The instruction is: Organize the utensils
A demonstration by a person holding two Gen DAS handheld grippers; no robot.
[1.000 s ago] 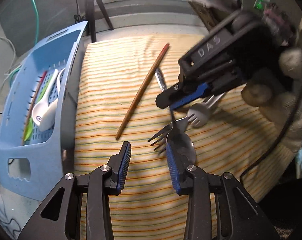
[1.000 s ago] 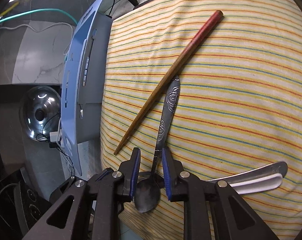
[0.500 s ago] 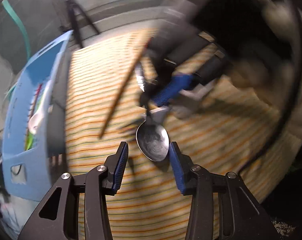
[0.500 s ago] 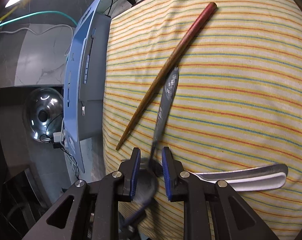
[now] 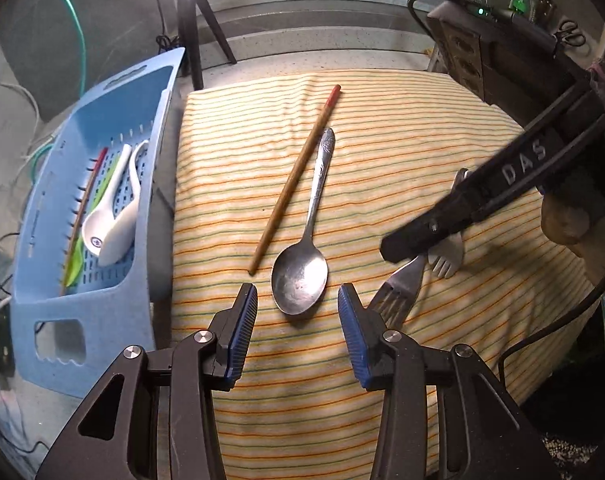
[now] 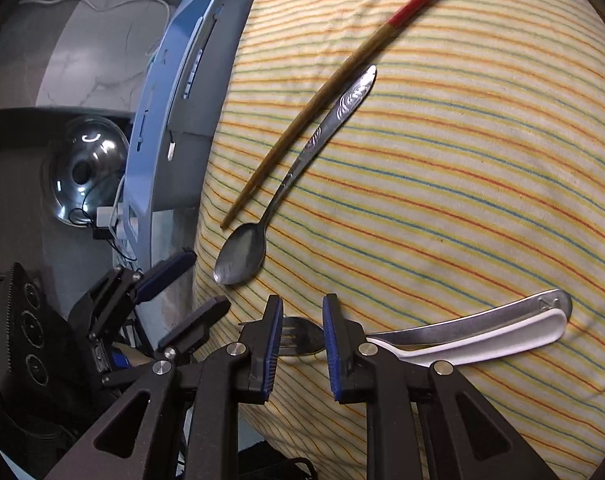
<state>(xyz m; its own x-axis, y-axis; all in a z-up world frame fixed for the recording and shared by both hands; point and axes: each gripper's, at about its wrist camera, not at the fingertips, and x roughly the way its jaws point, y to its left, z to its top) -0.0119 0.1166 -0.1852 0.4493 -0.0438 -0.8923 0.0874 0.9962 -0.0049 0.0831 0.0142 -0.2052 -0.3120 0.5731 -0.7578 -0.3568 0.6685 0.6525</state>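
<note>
**2 grippers released, metal spoon lying loose on the striped cloth**

2 grippers are mine, and both hold nothing. My left gripper (image 5: 297,322) has its blue pads spread wide, with the bowl of the metal spoon (image 5: 304,260) lying on the cloth just ahead of the gap, touching neither pad. My right gripper (image 6: 302,344) has a narrower gap, yet the pads stand apart and nothing is pinched; the tines of the metal fork (image 6: 302,336) show in the gap, lying on the cloth below.

On the striped cloth (image 5: 382,168) covering the surface, the spoon's handle runs away from me, close alongside the wooden chopstick (image 5: 298,176) with the red tip; whether they touch I cannot tell.

Only the left wrist view looks into the blue basket (image 5: 102,320) just left of the cloth: 2 white ceramic spoons (image 5: 110,216) lie there, with a red-tipped stick and something green at the far wall, too thin to name for certain. That view also shows my right gripper (image 5: 402,246) from outside, over the fork (image 5: 402,288) and a white plastic fork (image 5: 446,258), both partly hidden by it.

Only the right wrist view shows those 2 handles in full: the metal one (image 6: 482,320) with the white one (image 6: 482,340) lying against it. It sees the basket (image 6: 174,92) merely edge-on, contents hidden, and my left gripper (image 6: 182,284) low at the cloth's edge, cut off by the dark corner.
</note>
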